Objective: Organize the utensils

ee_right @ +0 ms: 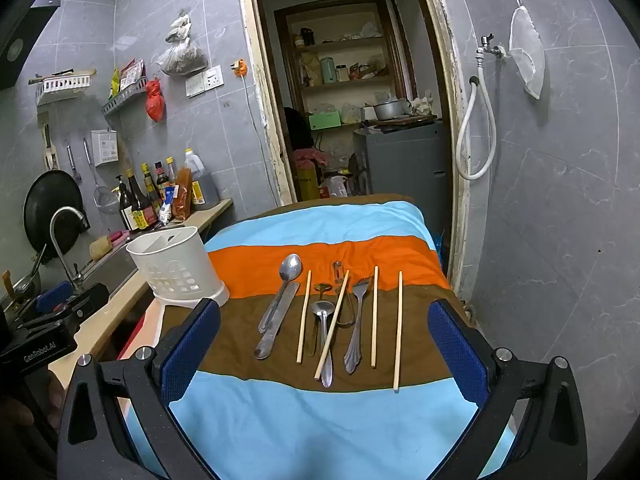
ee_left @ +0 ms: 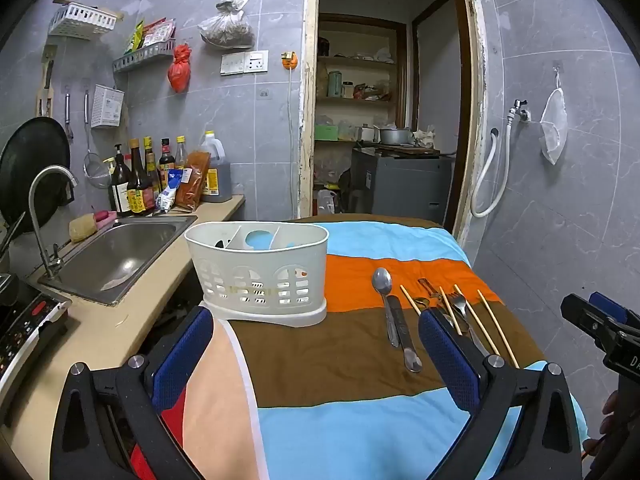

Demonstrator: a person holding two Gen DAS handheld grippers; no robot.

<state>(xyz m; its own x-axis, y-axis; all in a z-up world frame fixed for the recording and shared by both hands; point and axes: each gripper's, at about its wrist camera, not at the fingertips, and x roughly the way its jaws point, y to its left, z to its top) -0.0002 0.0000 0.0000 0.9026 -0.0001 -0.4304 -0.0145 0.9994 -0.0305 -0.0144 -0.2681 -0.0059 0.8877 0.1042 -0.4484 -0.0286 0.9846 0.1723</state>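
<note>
A white utensil holder (ee_left: 260, 272) with divided compartments stands at the table's left edge; it also shows in the right wrist view (ee_right: 176, 264). On the striped cloth lie a large spoon (ee_right: 282, 288), a flat metal utensil (ee_right: 278, 322), a smaller spoon (ee_right: 324, 332), a fork (ee_right: 356, 320), a peeler (ee_right: 340, 280) and several wooden chopsticks (ee_right: 397, 328). My left gripper (ee_left: 316, 340) is open and empty, near the holder. My right gripper (ee_right: 324, 336) is open and empty, hovering in front of the utensils.
The striped cloth (ee_right: 320, 420) covers the table. A counter with a steel sink (ee_left: 120, 248), faucet (ee_left: 44, 208), sauce bottles (ee_left: 140, 184) and a cooktop (ee_left: 24, 320) runs along the left. A doorway (ee_left: 392, 120) is behind the table, a tiled wall with a hose (ee_right: 476, 132) at right.
</note>
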